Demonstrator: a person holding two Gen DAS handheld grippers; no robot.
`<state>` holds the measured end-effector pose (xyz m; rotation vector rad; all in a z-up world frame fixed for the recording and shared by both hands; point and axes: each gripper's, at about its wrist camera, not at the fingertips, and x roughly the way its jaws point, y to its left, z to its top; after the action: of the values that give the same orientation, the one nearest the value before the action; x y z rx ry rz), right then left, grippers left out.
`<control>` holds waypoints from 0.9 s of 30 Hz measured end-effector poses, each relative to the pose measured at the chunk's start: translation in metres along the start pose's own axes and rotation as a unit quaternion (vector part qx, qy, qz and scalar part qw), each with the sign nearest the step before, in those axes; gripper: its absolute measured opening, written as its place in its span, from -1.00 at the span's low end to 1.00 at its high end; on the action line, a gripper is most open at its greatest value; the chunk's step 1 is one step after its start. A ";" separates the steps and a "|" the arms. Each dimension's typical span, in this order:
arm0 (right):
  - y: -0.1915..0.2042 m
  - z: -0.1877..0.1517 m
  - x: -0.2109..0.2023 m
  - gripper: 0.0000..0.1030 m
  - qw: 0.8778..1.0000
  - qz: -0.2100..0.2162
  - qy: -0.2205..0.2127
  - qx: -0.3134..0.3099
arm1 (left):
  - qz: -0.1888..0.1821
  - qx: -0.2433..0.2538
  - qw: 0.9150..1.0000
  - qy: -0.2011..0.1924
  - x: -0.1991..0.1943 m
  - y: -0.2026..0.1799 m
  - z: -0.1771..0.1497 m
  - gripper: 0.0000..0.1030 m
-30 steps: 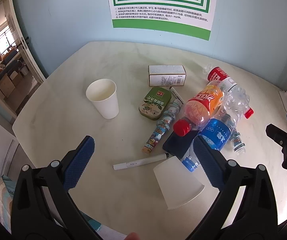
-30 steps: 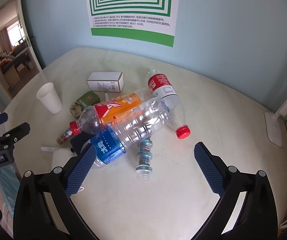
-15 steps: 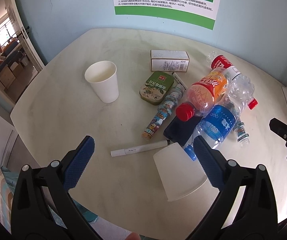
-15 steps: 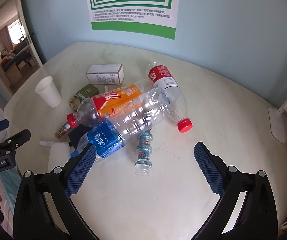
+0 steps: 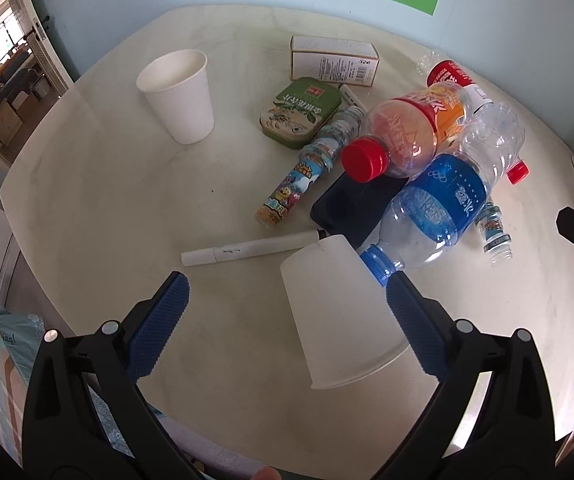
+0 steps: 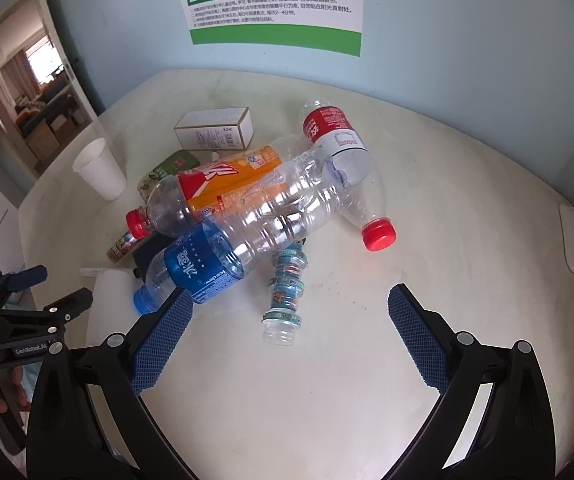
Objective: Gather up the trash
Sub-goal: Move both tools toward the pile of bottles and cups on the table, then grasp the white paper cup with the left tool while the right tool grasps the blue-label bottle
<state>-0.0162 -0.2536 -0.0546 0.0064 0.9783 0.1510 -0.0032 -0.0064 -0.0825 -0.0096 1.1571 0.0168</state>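
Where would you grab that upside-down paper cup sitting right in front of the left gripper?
Across its side wall. The upside-down cup stands on its wide rim, closed base up, so there is no open rim to pinch. The left gripper is open with the cup between its fingers; I would come level from the near side, clear of the blue-capped bottle.

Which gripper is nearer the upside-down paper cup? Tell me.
Left. The upside-down paper cup lies partly between the open fingers of the left gripper. The right gripper hangs farther off, beyond the blue-label bottle.
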 end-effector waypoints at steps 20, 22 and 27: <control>-0.005 0.028 0.060 0.88 0.995 0.078 0.057 0.033 | -0.017 0.004 0.997 0.074 0.052 -0.023 0.001 0.85; -0.005 0.031 0.067 0.88 0.994 0.083 0.063 0.040 | -0.023 0.000 0.996 0.083 0.058 -0.022 0.002 0.71; -0.010 0.040 0.085 0.88 0.989 0.097 0.080 0.072 | -0.051 -0.009 0.993 0.108 0.072 -0.016 0.006 0.44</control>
<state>0.0652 -0.2501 -0.1033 0.2249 1.1475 0.2619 0.0317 -0.0213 -0.1461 -0.0881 1.3719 -0.0660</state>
